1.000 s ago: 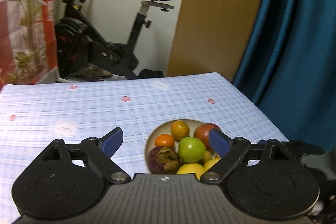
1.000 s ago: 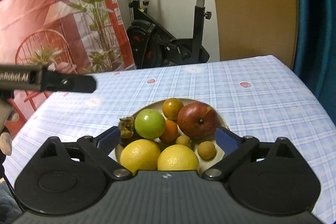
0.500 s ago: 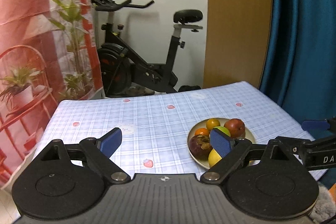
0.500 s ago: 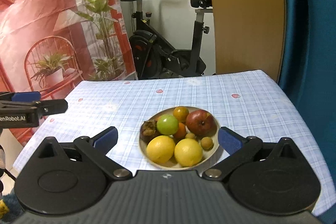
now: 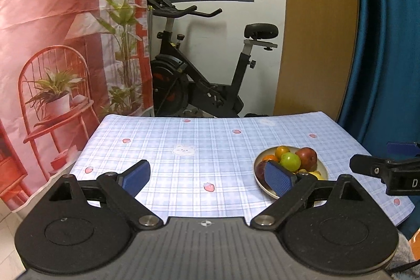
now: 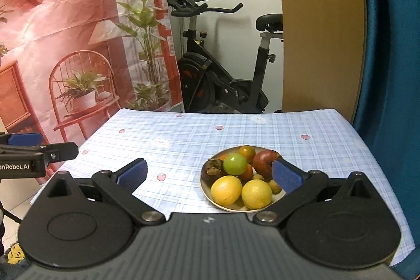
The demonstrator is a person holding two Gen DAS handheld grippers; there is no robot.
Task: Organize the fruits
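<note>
A beige plate [image 6: 207, 194] of fruit sits on the checked tablecloth, right of centre. It holds two yellow lemons [image 6: 226, 190], a green fruit [image 6: 234, 163], a red apple [image 6: 265, 162], a dark mangosteen [image 6: 213, 168], small oranges and small brown fruits. The plate also shows in the left wrist view [image 5: 262, 186]. My left gripper [image 5: 207, 177] is open and empty, held back above the table's near edge. My right gripper [image 6: 208, 173] is open and empty, short of the plate.
The blue checked tablecloth [image 5: 197, 154] covers the table. An exercise bike [image 5: 199, 88] stands behind it. A blue curtain [image 5: 388, 43] hangs at the right, a printed red backdrop [image 5: 52, 43] at the left.
Both grippers have pulled back and up from the plate. The plate looks smaller and more of the table and room shows. Both stay open.
</note>
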